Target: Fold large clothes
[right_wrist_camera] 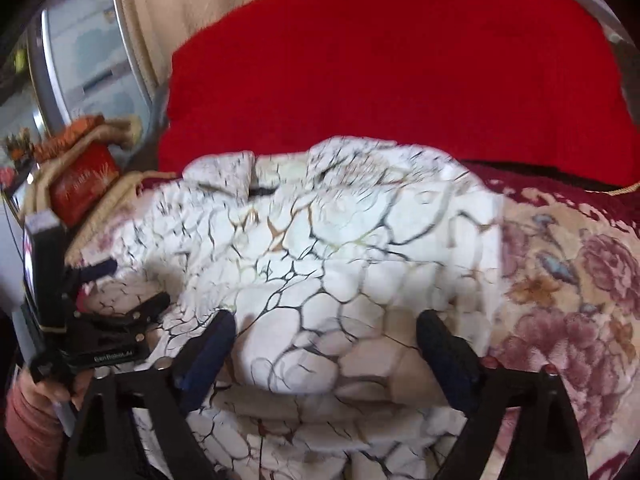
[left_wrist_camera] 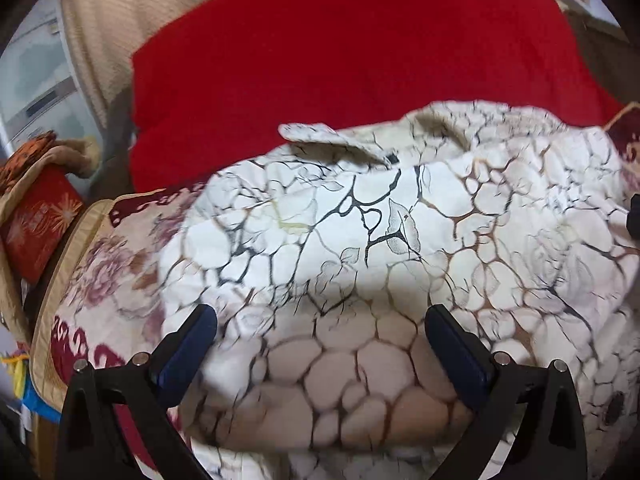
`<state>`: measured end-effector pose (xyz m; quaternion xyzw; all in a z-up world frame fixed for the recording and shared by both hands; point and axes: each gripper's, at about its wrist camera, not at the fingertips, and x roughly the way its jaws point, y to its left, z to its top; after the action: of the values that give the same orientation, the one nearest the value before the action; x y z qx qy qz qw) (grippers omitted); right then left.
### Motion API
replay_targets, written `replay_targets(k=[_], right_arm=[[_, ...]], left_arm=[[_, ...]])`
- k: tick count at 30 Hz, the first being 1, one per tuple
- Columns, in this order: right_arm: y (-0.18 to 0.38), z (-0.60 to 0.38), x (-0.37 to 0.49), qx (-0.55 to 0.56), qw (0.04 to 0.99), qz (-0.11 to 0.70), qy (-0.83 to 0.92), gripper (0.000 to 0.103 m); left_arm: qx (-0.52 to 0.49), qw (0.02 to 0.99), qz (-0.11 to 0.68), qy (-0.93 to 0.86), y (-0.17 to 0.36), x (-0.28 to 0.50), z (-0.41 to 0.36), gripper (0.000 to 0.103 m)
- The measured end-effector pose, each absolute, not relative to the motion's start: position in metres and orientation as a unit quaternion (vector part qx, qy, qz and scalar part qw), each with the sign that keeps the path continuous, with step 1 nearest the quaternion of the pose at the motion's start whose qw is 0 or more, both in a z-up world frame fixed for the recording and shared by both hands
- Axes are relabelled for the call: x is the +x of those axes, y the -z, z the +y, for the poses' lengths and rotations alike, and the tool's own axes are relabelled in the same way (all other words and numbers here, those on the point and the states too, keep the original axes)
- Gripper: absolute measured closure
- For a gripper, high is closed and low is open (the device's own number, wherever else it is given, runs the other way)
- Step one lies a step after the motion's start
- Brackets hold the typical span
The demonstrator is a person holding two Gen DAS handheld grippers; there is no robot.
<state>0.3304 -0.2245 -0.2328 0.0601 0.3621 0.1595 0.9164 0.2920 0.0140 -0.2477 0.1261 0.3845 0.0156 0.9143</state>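
A large white garment (left_wrist_camera: 360,240) with a black and brown cracked-stone print lies bunched on a floral bed cover (left_wrist_camera: 104,272). Its collar flap (left_wrist_camera: 332,140) points toward the far side. My left gripper (left_wrist_camera: 320,320) is open just above the garment's near part, holding nothing. In the right wrist view the same garment (right_wrist_camera: 340,248) fills the middle. My right gripper (right_wrist_camera: 324,328) is open over its near fold, holding nothing. The left gripper (right_wrist_camera: 100,288) shows at the left edge of that view, low over the garment's left side.
A red blanket (left_wrist_camera: 340,60) lies behind the garment, also seen in the right wrist view (right_wrist_camera: 400,72). A red box (left_wrist_camera: 40,216) with cloth on top sits at the left, by a window (right_wrist_camera: 88,48). The floral cover (right_wrist_camera: 568,280) extends to the right.
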Motion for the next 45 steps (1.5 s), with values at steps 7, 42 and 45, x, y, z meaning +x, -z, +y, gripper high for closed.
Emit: replay_targets(k=[7,42,45], right_arm=[[0.243,-0.234,0.325,0.042,0.905,0.383,-0.179,0.020],[0.240,-0.344,0.378,0.284,0.858,0.397,-0.156,0.016],[0.250,-0.331,0.404,0.291,0.840,0.418,-0.186,0.015]], left_arm=[[0.168,0.917,0.359,-0.034,0.258,0.265,0.004,0.000],[-0.289,0.862,0.415,-0.038,0.253,0.306,0.194,0.000],[-0.305,0.837,0.454,0.003,0.276,0.325,0.176,0.000]])
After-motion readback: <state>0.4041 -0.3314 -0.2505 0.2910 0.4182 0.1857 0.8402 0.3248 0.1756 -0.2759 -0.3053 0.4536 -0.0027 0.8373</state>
